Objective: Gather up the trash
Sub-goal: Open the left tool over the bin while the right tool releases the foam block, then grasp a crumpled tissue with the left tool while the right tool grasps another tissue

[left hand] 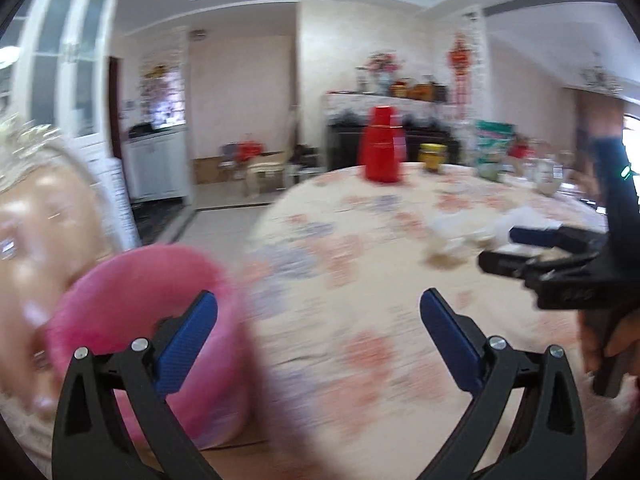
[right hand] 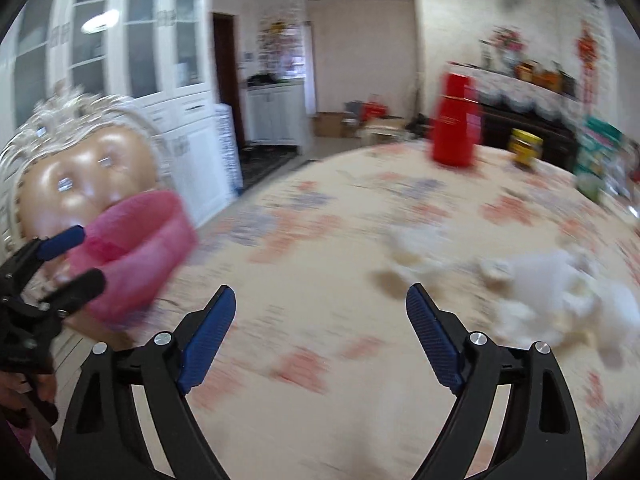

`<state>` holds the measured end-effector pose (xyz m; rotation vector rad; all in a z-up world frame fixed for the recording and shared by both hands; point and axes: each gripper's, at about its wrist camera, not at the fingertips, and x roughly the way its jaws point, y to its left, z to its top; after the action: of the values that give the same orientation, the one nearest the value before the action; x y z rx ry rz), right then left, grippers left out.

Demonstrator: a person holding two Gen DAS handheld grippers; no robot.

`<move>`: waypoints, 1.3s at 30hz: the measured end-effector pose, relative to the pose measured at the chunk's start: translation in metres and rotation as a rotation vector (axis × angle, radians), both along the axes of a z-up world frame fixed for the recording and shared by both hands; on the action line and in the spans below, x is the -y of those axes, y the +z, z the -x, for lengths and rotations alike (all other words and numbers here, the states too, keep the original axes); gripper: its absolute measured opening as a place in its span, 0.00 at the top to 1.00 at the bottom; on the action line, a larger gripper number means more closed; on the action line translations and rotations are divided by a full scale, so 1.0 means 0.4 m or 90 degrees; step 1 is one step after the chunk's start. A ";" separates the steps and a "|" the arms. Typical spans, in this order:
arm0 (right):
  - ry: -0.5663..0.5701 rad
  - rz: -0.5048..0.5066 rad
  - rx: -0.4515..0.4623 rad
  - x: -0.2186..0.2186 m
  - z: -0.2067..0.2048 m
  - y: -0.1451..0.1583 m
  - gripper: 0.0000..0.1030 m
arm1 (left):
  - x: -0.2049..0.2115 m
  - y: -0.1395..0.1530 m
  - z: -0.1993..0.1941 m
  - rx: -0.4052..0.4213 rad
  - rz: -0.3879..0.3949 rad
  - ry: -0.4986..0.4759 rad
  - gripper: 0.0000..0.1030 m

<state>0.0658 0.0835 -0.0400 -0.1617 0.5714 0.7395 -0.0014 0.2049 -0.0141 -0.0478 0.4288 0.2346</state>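
Note:
Crumpled white tissues [right hand: 552, 300] lie on the round table with a floral cloth [right hand: 320, 220], to the right of my right gripper [right hand: 321, 291], which is open with nothing between its fingers. Smaller scraps [right hand: 408, 252] lie just ahead of it. A pink bin [right hand: 136, 248] with a pink liner sits off the table's left edge. In the left wrist view my left gripper [left hand: 319, 296] is open and empty, with the pink bin [left hand: 160, 300] behind its left finger. The right gripper [left hand: 500, 247] shows at the right, near the scraps [left hand: 452, 240]. The left gripper [right hand: 84, 258] appears beside the bin.
A tall red container [left hand: 382, 148] and a yellow jar [left hand: 432, 156] stand at the table's far side, with a green package [right hand: 596, 152] and dishes to the right. An ornate padded chair back [right hand: 88, 176] rises behind the bin. Both views are motion-blurred.

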 end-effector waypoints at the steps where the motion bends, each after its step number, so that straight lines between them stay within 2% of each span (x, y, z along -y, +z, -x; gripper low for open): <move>1: -0.029 0.000 -0.008 0.048 -0.018 -0.006 0.21 | 0.035 0.006 -0.029 0.000 0.013 -0.027 0.05; 5: -0.111 0.004 -0.021 0.193 -0.069 -0.024 0.21 | 0.131 -0.001 -0.126 -0.006 0.036 -0.076 0.05; 9: -0.160 0.004 -0.058 0.281 -0.117 -0.047 0.22 | 0.210 -0.034 -0.230 -0.042 0.064 -0.098 0.05; 10: -0.169 0.004 -0.069 0.296 -0.136 -0.055 0.25 | 0.219 -0.039 -0.242 -0.049 0.073 -0.100 0.05; 15: -0.169 0.025 -0.115 0.281 -0.219 -0.085 0.34 | 0.244 -0.057 -0.284 -0.065 0.094 -0.098 0.05; 21: -0.174 0.063 -0.143 0.207 -0.302 -0.117 0.42 | 0.210 -0.068 -0.339 -0.095 0.097 -0.075 0.05; 24: -0.188 0.073 -0.177 0.203 -0.331 -0.145 0.58 | 0.191 -0.071 -0.372 -0.104 0.125 -0.074 0.05; 27: -0.189 0.050 -0.200 0.230 -0.326 -0.161 0.79 | 0.187 -0.075 -0.407 -0.108 0.143 -0.075 0.05; 29: -0.194 0.024 -0.187 0.260 -0.309 -0.147 0.87 | 0.190 -0.082 -0.437 -0.116 0.148 -0.074 0.05; 31: -0.198 0.021 -0.165 0.277 -0.290 -0.135 0.89 | 0.196 -0.090 -0.469 -0.129 0.152 -0.072 0.05; 39: -0.266 -0.025 -0.114 0.355 -0.237 -0.105 0.90 | 0.212 -0.125 -0.607 -0.175 0.162 -0.044 0.06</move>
<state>0.1607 -0.0583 -0.0819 0.0617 0.7330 0.3598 0.2416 0.1202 -0.0643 -0.2525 0.7307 0.1166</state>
